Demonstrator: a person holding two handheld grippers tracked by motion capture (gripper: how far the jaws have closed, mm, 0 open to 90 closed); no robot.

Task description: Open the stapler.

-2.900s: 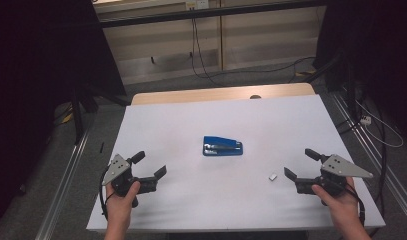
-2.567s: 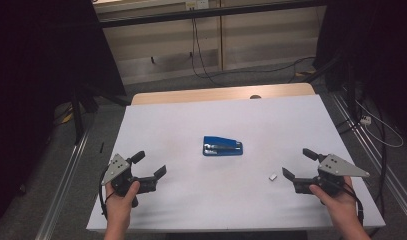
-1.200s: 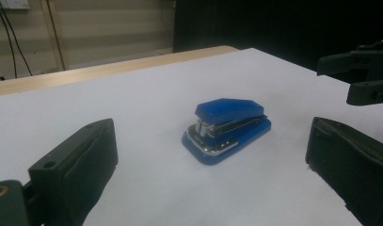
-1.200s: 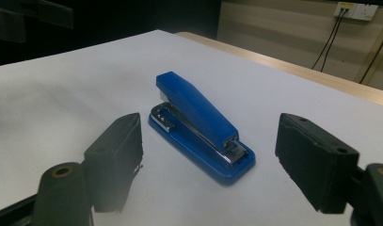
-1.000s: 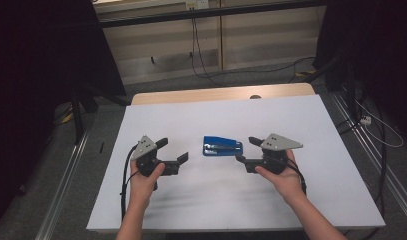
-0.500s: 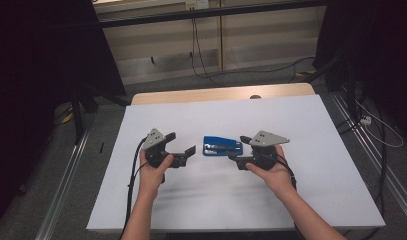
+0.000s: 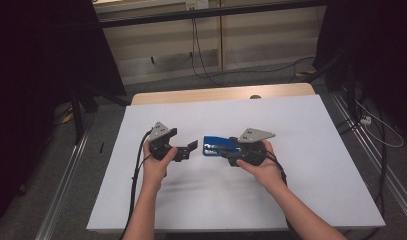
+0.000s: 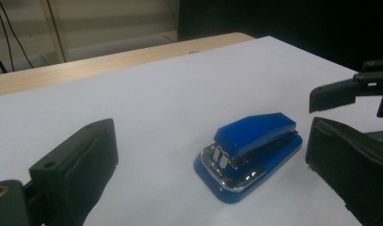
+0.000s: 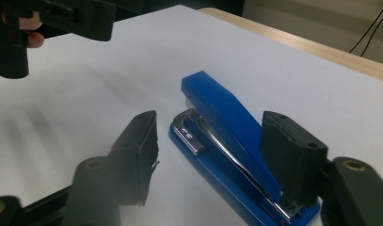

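A blue stapler [image 7: 215, 145] lies flat on the white table top [image 7: 311, 150], near its middle. My right gripper [image 7: 227, 150] has come in from the right and its jaws straddle the stapler's rear end. In the right gripper view the stapler [image 9: 217, 108] lies between the jaws of the right gripper [image 9: 210, 123]. They have just been closing, and a gap still shows at the left jaw. My left gripper [image 7: 188, 150] stands open just left of the stapler's front. In the left gripper view the stapler [image 8: 255, 136] lies ahead of the wide-open left gripper [image 8: 210, 141].
A wooden strip [image 7: 221, 95] runs along the table's far edge. Metal rails [image 7: 363, 150] flank both sides, with cables on the floor beyond. Bare white surface lies to the left, to the right and in front of the hands.
Both hands have moved inward towards the stapler. The right gripper's jaws now reach around the stapler's right end and stand narrower than before. The left gripper has come close to its left end.
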